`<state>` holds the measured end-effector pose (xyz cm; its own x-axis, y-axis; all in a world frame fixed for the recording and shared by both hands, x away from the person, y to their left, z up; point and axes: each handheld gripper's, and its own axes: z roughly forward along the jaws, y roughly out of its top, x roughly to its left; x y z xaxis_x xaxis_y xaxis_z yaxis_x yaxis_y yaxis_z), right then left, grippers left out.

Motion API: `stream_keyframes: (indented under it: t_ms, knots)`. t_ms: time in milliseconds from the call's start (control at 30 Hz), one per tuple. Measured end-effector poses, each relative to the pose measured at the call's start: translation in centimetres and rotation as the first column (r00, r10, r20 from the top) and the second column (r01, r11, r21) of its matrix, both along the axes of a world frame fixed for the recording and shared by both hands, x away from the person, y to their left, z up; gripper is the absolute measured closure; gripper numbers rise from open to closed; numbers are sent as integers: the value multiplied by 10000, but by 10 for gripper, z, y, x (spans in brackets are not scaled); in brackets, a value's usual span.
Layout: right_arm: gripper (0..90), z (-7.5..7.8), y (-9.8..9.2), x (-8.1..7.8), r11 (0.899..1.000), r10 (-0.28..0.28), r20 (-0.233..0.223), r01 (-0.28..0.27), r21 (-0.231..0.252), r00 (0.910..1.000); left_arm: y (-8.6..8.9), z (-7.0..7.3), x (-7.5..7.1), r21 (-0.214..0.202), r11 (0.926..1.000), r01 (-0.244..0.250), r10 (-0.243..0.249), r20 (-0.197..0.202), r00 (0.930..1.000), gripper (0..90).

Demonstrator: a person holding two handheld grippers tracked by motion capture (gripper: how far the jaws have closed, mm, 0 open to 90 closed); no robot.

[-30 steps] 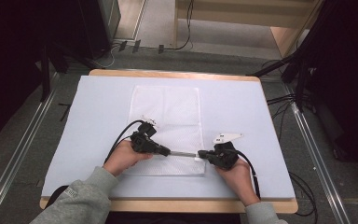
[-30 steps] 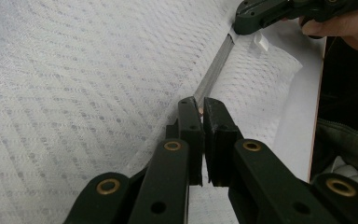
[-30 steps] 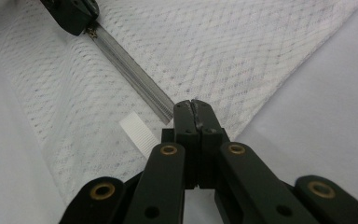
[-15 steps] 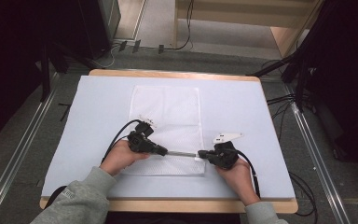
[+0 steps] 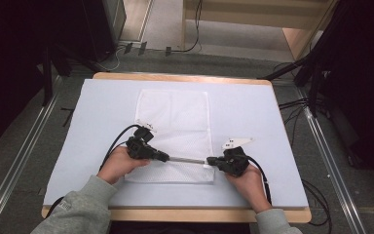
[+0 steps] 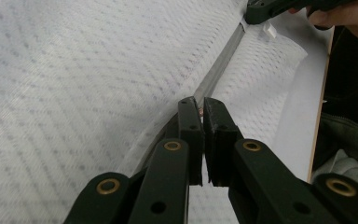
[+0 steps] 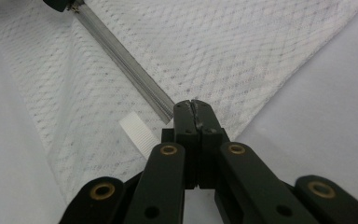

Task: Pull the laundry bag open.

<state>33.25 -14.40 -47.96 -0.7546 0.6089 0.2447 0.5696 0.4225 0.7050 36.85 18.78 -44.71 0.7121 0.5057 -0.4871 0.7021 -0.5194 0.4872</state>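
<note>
Two black two-jaw grippers hold a white mesh zip bag point(image 5: 174, 131) on the pale blue table cover point(image 5: 253, 107). The left gripper point(image 5: 164, 157) has crept a little along the grey zipper strip point(image 5: 187, 159) since a second ago, while the right gripper point(image 5: 209, 160) has kept its place. The bag is a flat rectangle of fine diamond-patterned netting, lying in the middle of the cover with its zipper near the person's edge. The left hand point(image 5: 121, 163) lies low, and its jaws are pressed together on the small metal zipper pull point(image 6: 200, 112). The right hand point(image 5: 246, 181) rests flat, its jaws clamped tight on the zipper's end point(image 7: 170, 108) beside a ribbed white fabric tab point(image 7: 137, 133).
</note>
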Motion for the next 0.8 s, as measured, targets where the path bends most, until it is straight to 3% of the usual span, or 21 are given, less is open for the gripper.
stream_keyframes:
  t_ms: [800]
  knots:
    - [900,1,0,3,9995,299,19,-299,-97,9996,70,5,-14,56,9953,-971,972,-6,9953,880]
